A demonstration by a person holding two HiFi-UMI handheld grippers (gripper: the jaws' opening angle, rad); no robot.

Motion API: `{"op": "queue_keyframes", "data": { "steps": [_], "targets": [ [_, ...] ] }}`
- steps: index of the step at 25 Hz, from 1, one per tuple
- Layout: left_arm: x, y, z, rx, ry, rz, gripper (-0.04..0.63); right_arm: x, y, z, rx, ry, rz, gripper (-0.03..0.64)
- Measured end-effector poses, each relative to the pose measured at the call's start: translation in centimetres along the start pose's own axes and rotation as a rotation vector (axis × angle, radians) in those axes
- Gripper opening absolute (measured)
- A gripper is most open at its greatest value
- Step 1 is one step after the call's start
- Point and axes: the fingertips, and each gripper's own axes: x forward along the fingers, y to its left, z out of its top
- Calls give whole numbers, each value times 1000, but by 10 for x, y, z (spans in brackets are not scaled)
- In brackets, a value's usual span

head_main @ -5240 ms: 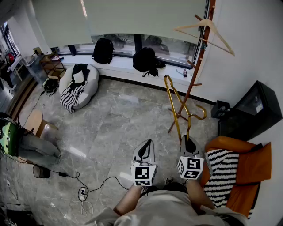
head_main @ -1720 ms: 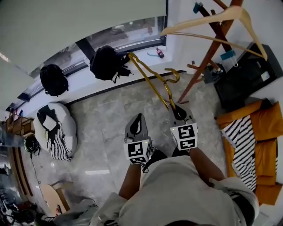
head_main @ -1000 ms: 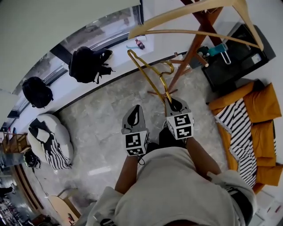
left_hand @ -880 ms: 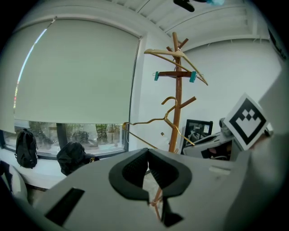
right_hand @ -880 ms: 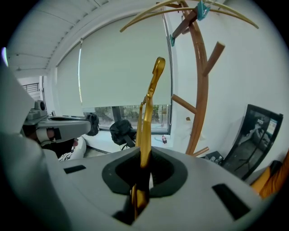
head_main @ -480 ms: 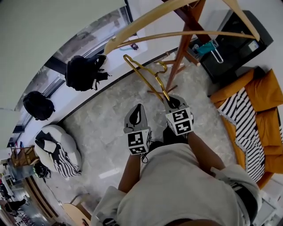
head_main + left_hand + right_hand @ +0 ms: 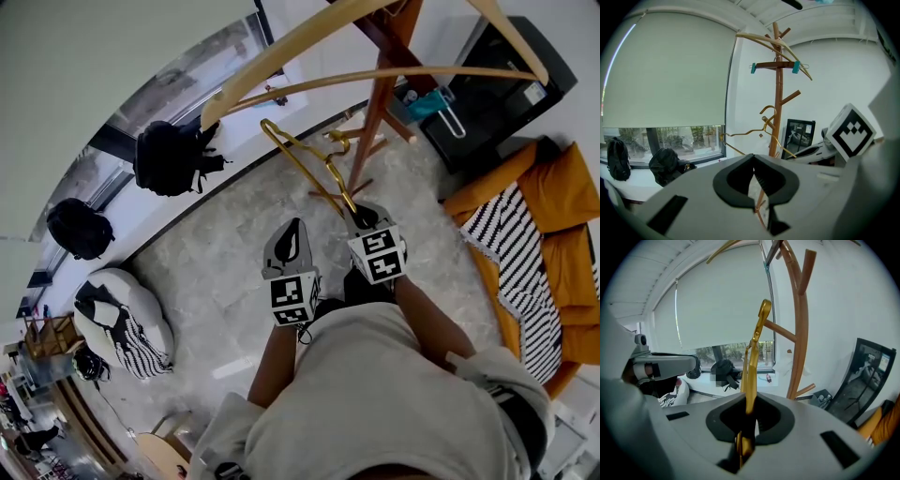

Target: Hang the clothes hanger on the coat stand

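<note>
Beside the coat stand (image 7: pixel 380 94), clamping the gold hanger (image 7: pixel 305 164) in the right gripper (image 7: pixel 361 217) and holding its hook (image 7: pixel 342 138) near a lower peg (image 7: pixel 780 332), not yet on, with the left gripper (image 7: pixel 292 246) closed on nothing. Best lifting gently, tilting the hook over the peg, avoiding the wooden hanger (image 7: pixel 281 61) above.

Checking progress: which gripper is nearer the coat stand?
Right. The right gripper, holding the gold hanger, is just short of the coat stand; the left gripper sits farther left, empty.

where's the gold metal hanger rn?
Head view, centre: the gold metal hanger is clamped in the right tool, angling up-left just left of the brown wooden coat stand.
</note>
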Motion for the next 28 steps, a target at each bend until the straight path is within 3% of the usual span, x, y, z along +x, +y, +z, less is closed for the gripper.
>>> {"op": "queue_keyframes", "data": {
  "steps": [28],
  "targets": [
    [2, -5, -1, 27, 19, 8, 11, 11, -7, -12, 31, 2, 10, 17]
  ]
}}
